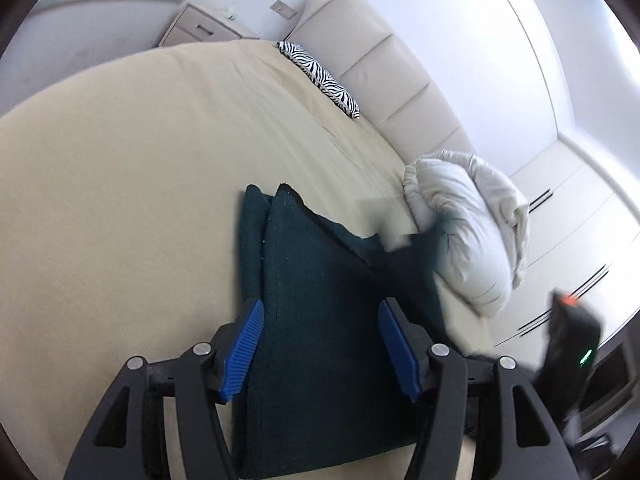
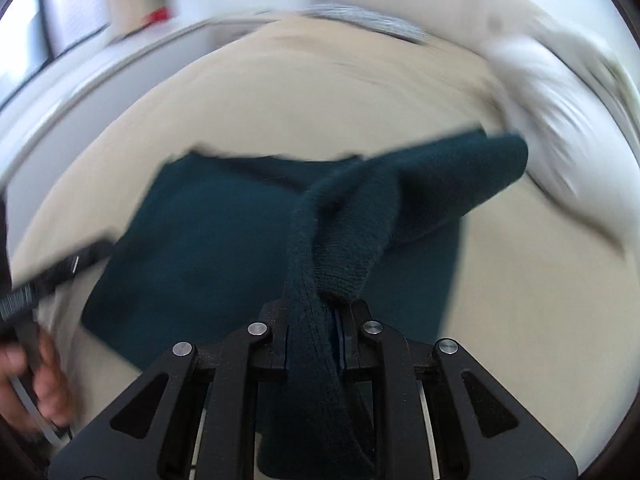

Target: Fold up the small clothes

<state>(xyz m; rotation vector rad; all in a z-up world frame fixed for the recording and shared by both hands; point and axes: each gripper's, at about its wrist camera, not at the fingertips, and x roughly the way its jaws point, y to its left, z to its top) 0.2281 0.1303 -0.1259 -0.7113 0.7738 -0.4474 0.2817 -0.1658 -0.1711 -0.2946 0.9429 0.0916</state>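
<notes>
Nearest, the left tongs (image 1: 322, 344) stood released, their ribbed blue pads (image 1: 244, 350) spread wide on either side of a dark teal knitted garment (image 1: 320, 320), not gripping it. The garment lay spread on the beige-covered bed (image 1: 120, 220), partly doubled over, with one folded edge raised toward the far end.

The right tongs (image 2: 334, 320) were clenched on a bunched fold of the same dark teal knitted garment (image 2: 224, 248); the pinched strip hung down between the closed jaws and draped over the tool's black frame. From the grip a thick rolled part of the knit rose away to the right, lifted clear of the flat portion lying on the bed (image 2: 300, 100). That view was motion-blurred. At its lower left edge a bare hand (image 2: 36, 384) showed, gripping the black handle of the other tool.

Beyond the garment, on the right side of the bed, lay a crumpled white pillow (image 1: 468, 236), its near end touching or just overlapping the knit; which, could not be told. Farther off, a narrow zebra-striped cushion (image 1: 320, 78) rested against the cream padded headboard (image 1: 384, 80). Farthest left stood a pale bedside cabinet with drawers (image 1: 200, 28); to the right, white wardrobe doors (image 1: 580, 220).
</notes>
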